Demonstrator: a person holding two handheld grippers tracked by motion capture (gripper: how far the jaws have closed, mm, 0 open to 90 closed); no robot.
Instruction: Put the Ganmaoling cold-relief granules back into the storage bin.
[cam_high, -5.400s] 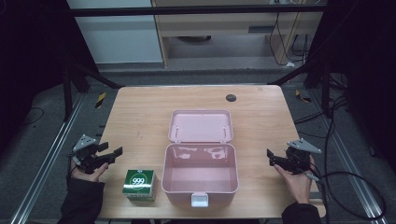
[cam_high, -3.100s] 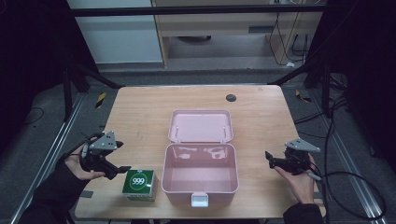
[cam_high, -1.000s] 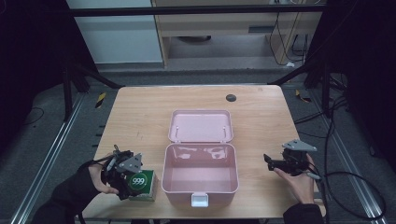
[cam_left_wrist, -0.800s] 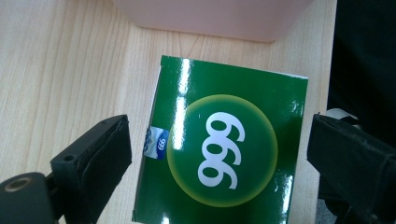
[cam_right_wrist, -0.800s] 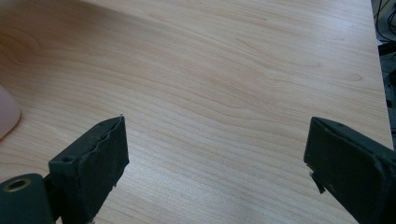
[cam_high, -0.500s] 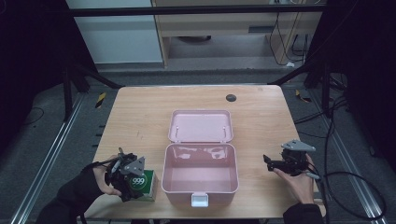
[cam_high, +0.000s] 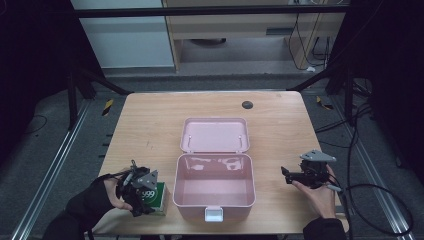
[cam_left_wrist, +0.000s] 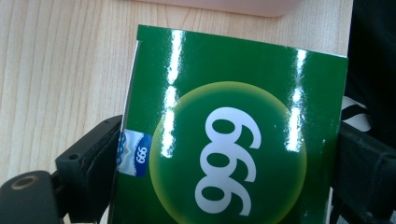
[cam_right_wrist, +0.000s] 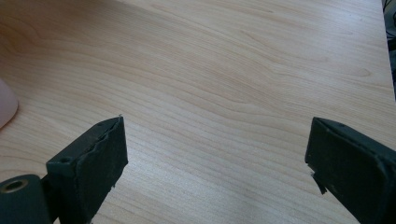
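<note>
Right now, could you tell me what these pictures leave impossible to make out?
- Left claw, high view: its grey plate and the hand cover where it meets the green box.
- Green box, left gripper view: the bottom edge cuts it off; whether the jaws press it is unclear.
- Small dark disc, high view: too small to identify.
- Pink case, right gripper view: cut off at the left edge.

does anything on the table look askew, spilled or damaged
Nothing stands out. The pink case sits open and empty, its lid laid flat behind it. The green box stands upright on the table between the left tool's jaws. No spills or damage visible.
</note>
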